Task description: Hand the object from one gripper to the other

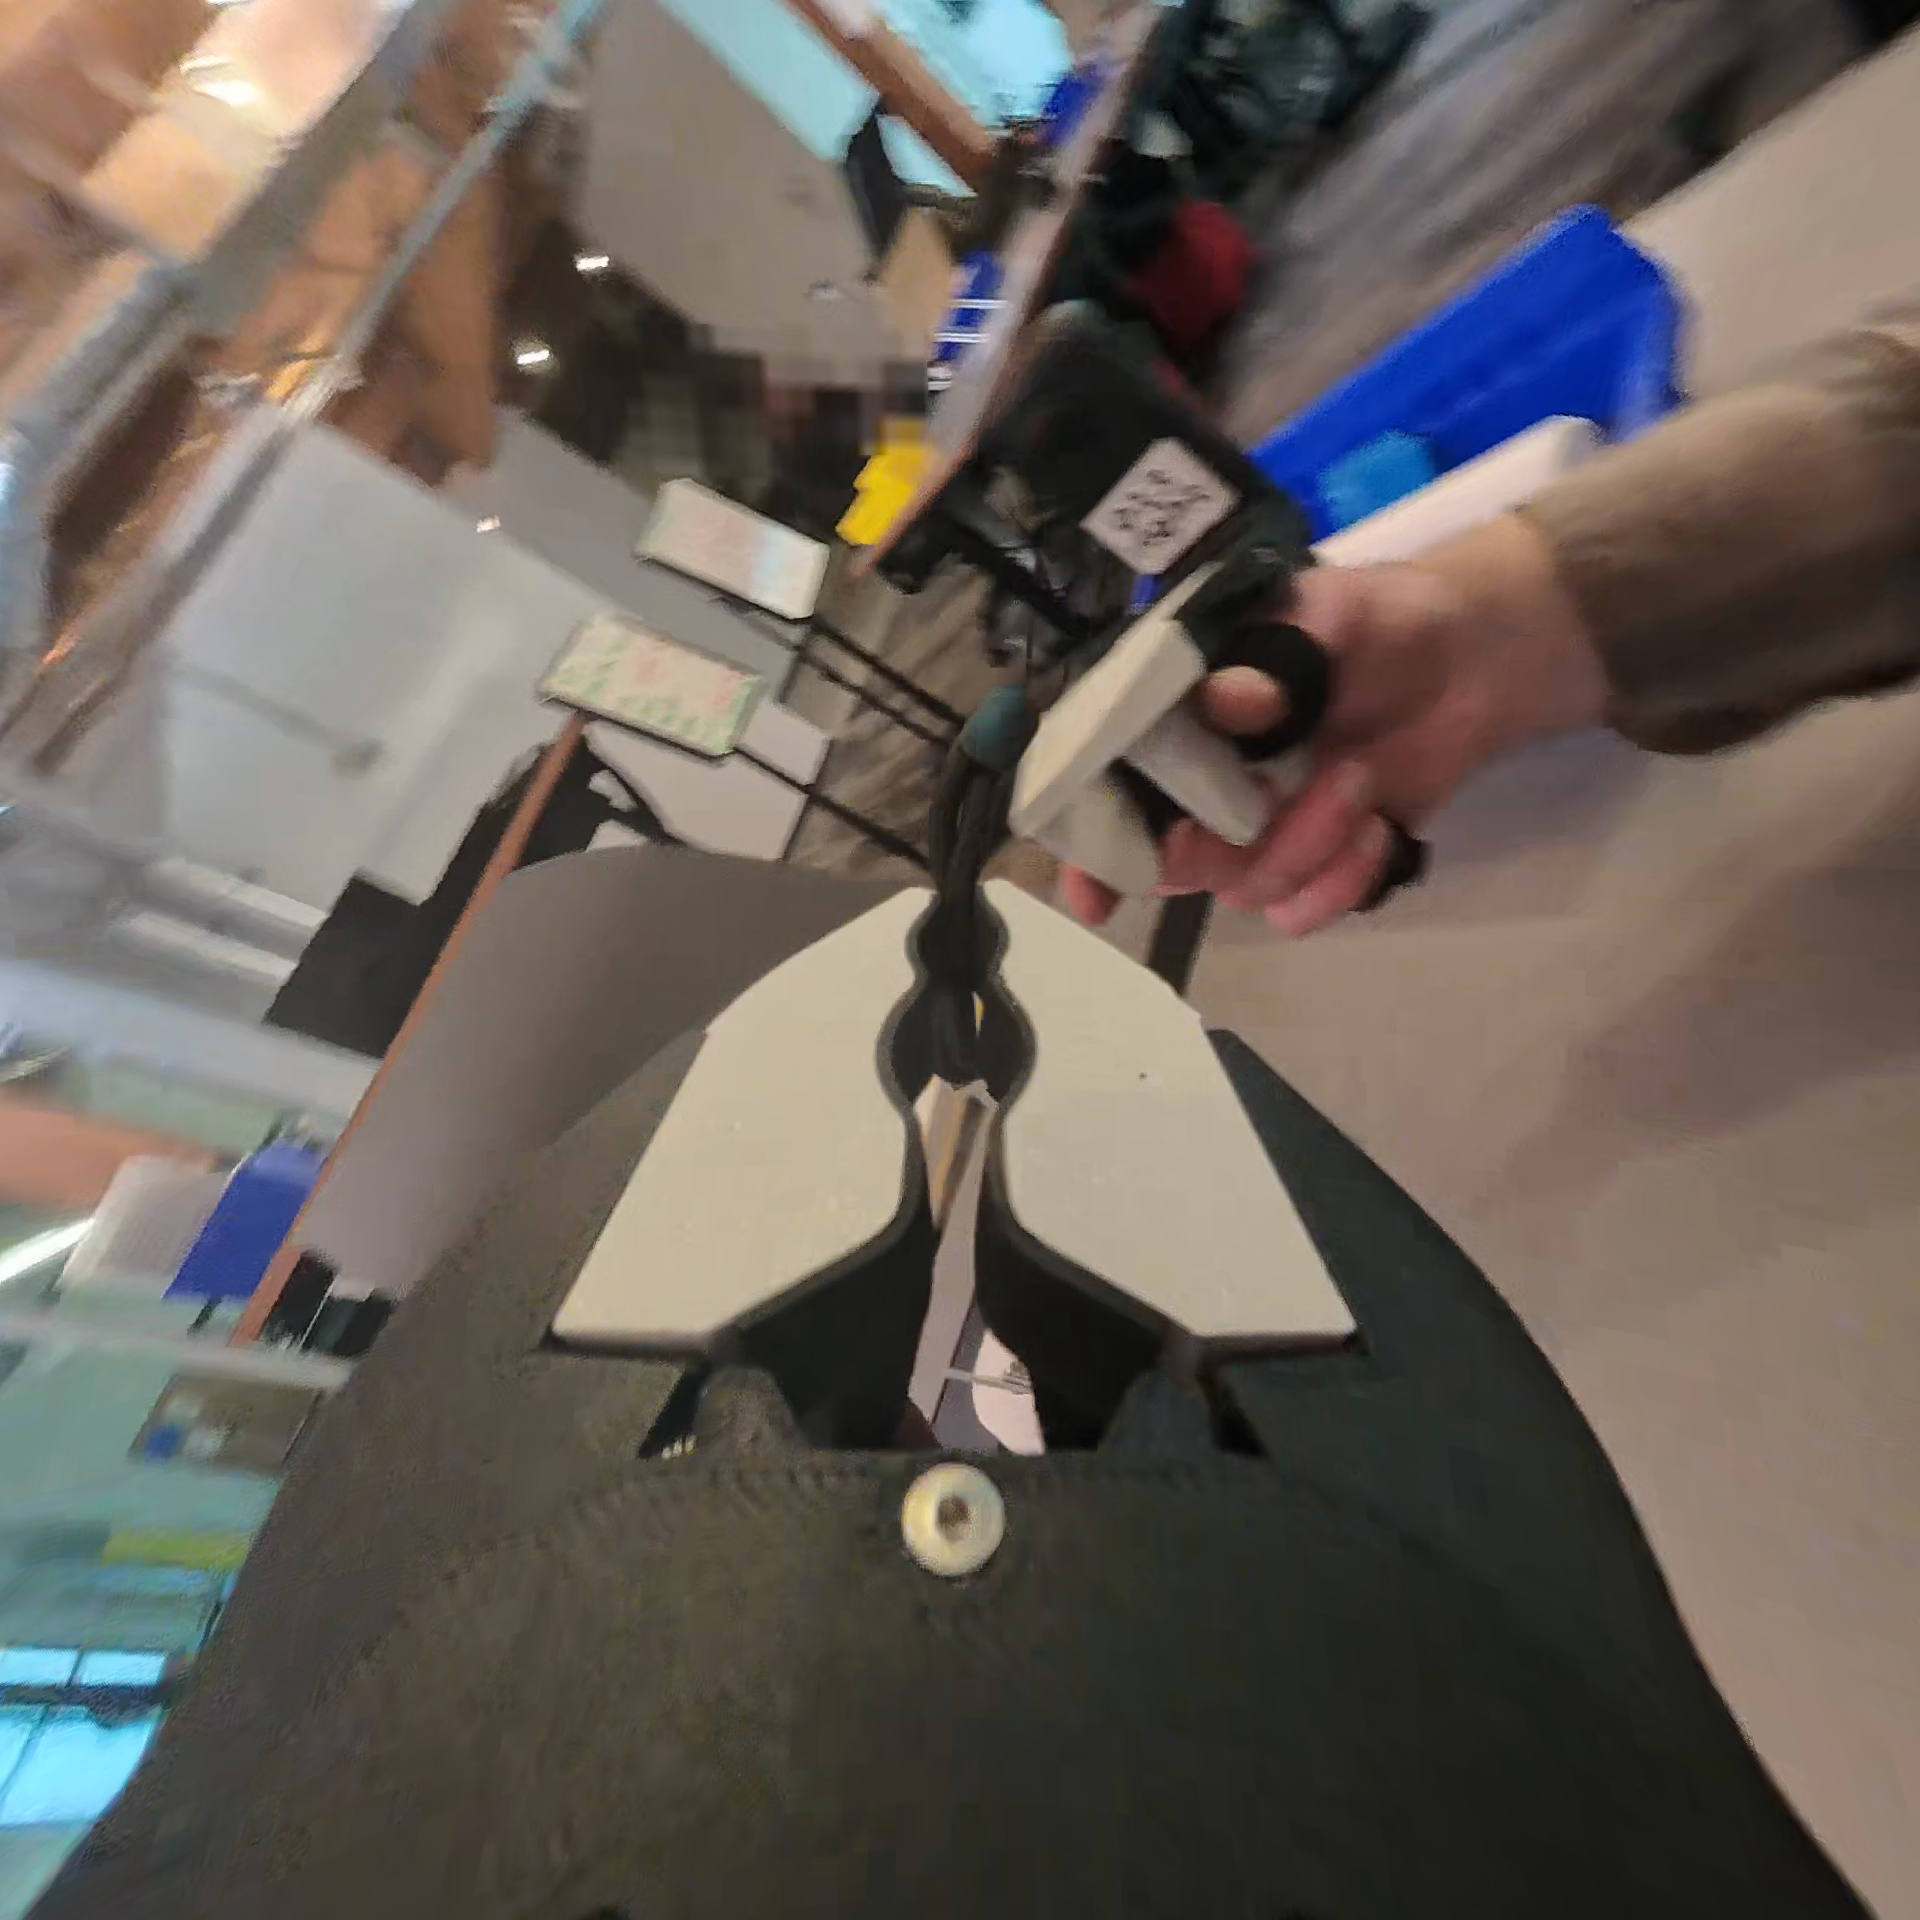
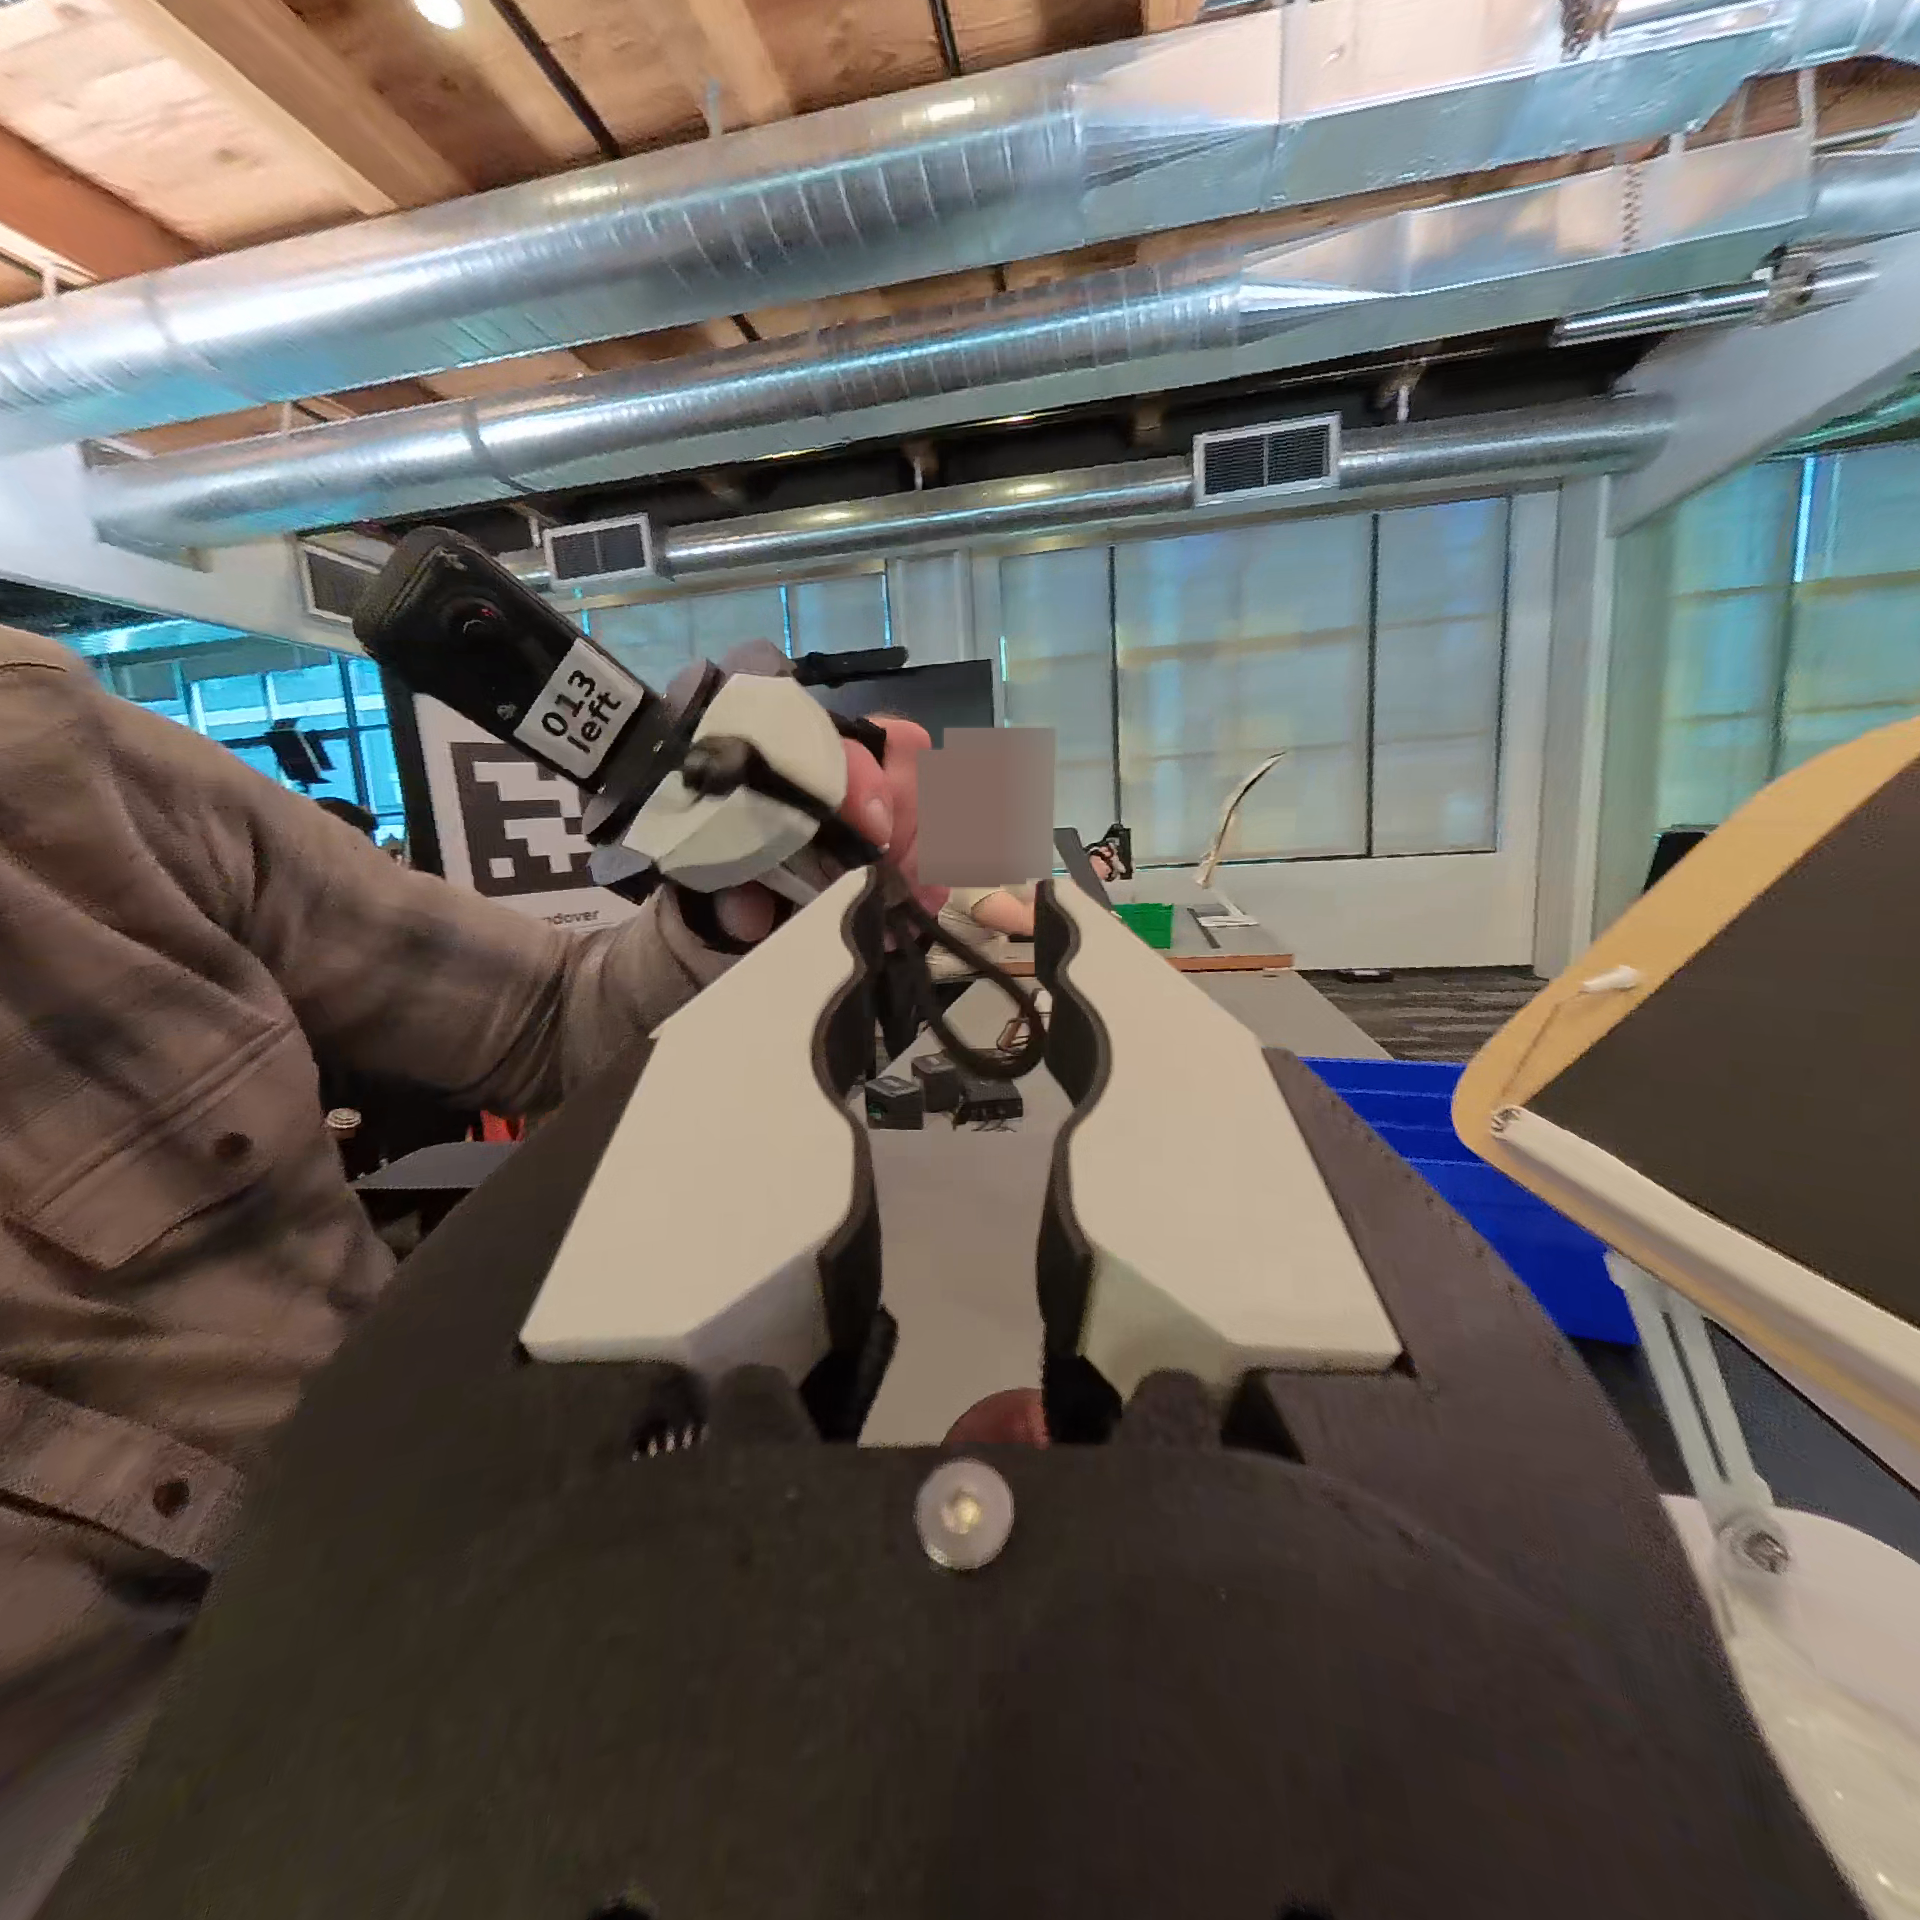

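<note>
Left gripper (image 1: 951,966) is clamped on a bundled black cord (image 1: 956,935), limp and light, likely to sag and slip; right gripper (image 2: 951,945), jaws apart around its dangling loop, should pinch the bunched strands.

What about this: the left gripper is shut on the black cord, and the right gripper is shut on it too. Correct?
Not quite. The left gripper is shut on the black cord, but the right gripper is open: the right wrist view shows its jaws apart, the cord's loop hanging between them.
</note>
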`<state>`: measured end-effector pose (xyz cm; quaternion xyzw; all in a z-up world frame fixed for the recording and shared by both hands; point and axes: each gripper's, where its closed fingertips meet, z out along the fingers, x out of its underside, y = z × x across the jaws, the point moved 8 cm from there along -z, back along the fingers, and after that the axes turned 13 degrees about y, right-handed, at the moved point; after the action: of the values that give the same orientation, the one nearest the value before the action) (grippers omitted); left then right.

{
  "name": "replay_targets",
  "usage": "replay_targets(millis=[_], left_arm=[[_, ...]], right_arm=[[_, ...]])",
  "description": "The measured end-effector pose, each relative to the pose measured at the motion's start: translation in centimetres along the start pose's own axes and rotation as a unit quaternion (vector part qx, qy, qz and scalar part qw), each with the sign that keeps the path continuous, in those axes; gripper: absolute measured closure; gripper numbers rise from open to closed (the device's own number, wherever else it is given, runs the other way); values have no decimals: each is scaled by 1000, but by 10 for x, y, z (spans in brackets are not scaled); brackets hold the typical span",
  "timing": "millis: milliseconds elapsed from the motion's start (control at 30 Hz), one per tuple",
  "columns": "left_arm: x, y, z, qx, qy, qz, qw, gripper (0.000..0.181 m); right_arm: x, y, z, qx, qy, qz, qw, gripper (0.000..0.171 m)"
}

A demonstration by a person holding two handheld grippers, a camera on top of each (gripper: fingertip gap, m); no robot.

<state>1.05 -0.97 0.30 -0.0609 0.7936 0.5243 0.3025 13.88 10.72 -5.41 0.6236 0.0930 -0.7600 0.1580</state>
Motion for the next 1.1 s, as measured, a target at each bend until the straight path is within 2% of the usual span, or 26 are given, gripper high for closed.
replay_targets(millis=[167,300,467,533,667,900,1000,1100], left_arm=[[19,4,11,-156,28,-33,987,178],[25,-8,24,-221,52,-11,974,178],[25,-24,36,-259,64,22,964,178],[26,-26,39,-254,66,14,965,178],[28,-29,42,-241,67,0,968,179],[30,-31,43,-223,64,-18,973,179],[28,-35,41,-135,26,-30,990,172],[30,-31,33,-9,19,-79,997,143]], right_arm=[[3,-3,10,47,-4,-10,999,137],[4,2,25,67,-25,-6,997,134],[5,5,39,88,-31,21,995,135],[4,4,39,92,-42,31,994,141],[3,5,37,79,-64,38,994,166],[1,10,39,68,-50,11,996,167],[1,14,38,48,-26,-15,998,167],[0,22,36,8,14,-50,999,168]])
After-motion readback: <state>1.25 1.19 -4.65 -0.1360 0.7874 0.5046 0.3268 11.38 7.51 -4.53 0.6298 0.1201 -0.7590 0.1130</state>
